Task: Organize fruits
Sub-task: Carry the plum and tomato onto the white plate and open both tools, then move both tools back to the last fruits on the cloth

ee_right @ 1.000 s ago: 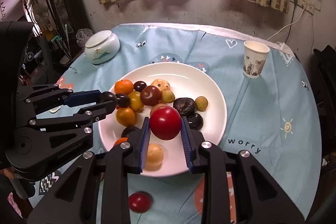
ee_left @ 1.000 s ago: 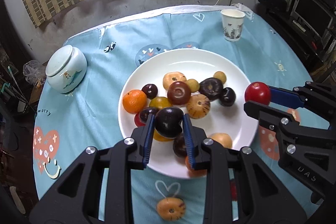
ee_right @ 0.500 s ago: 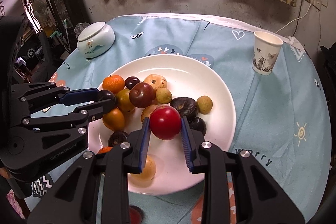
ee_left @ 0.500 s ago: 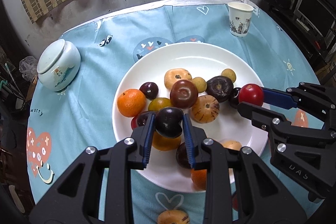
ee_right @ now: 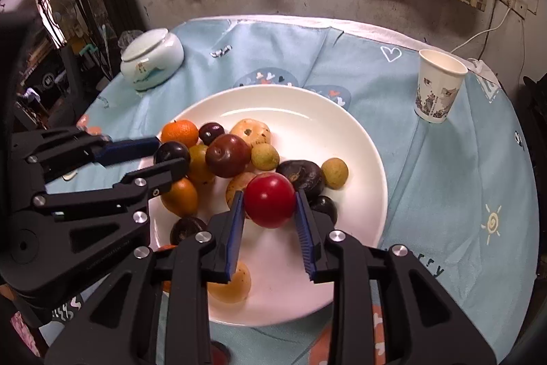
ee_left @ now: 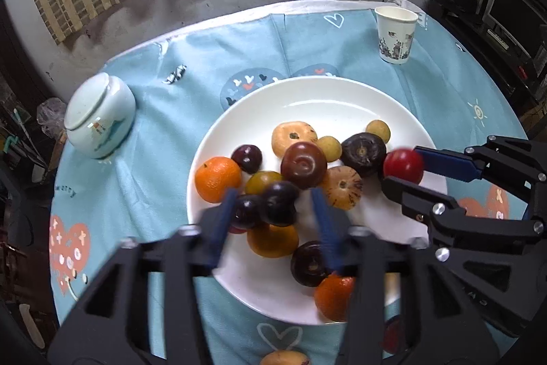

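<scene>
Jaws of your left gripper (ee_left: 273, 204) have just been opening, and now stand apart with clear gaps either side of the dark plum (ee_left: 278, 203). The plum is released and sits on the pile in the white plate (ee_left: 307, 98), resting against a smaller dark fruit and above an orange-yellow one.

Your right gripper (ee_right: 270, 211) has also just been opening, though only slightly. The red fruit (ee_right: 270, 200) is between its blue pads (ee_right: 236, 228) with barely any gap showing, so you cannot tell from here whether they still press on it. It hangs low over the plate, beside the dark wrinkled fruit (ee_right: 301, 175).

Step in hand, by the look of it: dropping both fruits onto the plate. The left drop looks done and the right is under way.

Next move calls for opening the right jaws fully, then lifting both grippers straight up so the pads do not nudge the pile. The fruits are round and stacked loosely, so they may roll.

More fruit lies on the blue tablecloth (ee_left: 342, 50) near the plate's near edge. Paper cup (ee_right: 439, 84) and lidded jar (ee_right: 152, 59) stand well apart from the work.
</scene>
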The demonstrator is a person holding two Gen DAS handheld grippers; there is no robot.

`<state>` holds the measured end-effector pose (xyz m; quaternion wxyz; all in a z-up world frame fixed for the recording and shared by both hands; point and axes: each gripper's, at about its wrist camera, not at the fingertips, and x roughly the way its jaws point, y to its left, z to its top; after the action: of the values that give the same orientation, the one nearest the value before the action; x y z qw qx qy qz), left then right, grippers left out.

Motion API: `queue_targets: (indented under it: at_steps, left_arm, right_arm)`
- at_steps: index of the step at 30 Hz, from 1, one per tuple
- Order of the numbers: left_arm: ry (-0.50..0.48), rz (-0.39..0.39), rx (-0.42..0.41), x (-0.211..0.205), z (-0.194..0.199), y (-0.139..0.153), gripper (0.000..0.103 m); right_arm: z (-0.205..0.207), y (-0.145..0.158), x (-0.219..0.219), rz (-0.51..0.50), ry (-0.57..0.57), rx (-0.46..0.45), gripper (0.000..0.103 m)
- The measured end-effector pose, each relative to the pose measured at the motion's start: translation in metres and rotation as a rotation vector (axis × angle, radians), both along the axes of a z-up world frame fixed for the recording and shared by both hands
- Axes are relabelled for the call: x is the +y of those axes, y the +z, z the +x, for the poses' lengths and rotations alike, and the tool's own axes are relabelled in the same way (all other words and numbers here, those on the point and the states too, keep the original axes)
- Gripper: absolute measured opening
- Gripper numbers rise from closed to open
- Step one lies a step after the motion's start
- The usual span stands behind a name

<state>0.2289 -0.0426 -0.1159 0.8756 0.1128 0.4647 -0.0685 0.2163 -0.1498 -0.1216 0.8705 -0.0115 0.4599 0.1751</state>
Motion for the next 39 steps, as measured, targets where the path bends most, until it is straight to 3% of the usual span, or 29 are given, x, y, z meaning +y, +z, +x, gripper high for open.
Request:
queue_targets:
  at_steps: [2, 3, 10, 18, 21, 24, 31, 34, 39]
  left_arm:
    - [0.007, 0.001, 0.001, 0.003, -0.001, 0.003, 0.057]
    - [0.014, -0.018, 0.007, 0.007, -0.002, 0.006, 0.058]
    - [0.025, -0.015, -0.032, 0.015, -0.026, 0.031, 0.064]
    - [0.014, -0.026, -0.101, 0.018, -0.075, 0.068, 0.069]
    - [0.036, -0.037, -0.120, 0.028, -0.098, 0.071, 0.083]
    - [0.072, -0.060, -0.092, 0.049, -0.122, 0.061, 0.083]
    - [0.158, -0.065, 0.060, 0.099, -0.177, 0.003, 0.083]
    - [0.198, -0.077, 0.132, 0.114, -0.193, -0.019, 0.083]
    - [0.206, -0.071, 0.162, 0.120, -0.209, -0.030, 0.083]
  right_arm:
    - [-0.003, 0.004, -0.006, -0.007, -0.043, -0.019, 0.062]
    - [-0.005, 0.006, -0.010, 0.016, -0.048, -0.024, 0.065]
    - [-0.039, 0.020, -0.022, 0.043, -0.054, -0.039, 0.067]
    - [-0.116, 0.013, -0.025, 0.069, -0.071, 0.011, 0.067]
    - [-0.145, 0.005, -0.026, 0.065, -0.082, 0.028, 0.067]
    - [-0.175, -0.009, -0.025, 0.042, -0.082, 0.063, 0.067]
    - [-0.221, -0.037, -0.018, -0.001, -0.069, 0.078, 0.067]
    - [-0.225, -0.044, -0.014, 0.002, -0.059, 0.099, 0.067]
    - [-0.212, -0.046, -0.002, -0.012, -0.038, 0.093, 0.067]
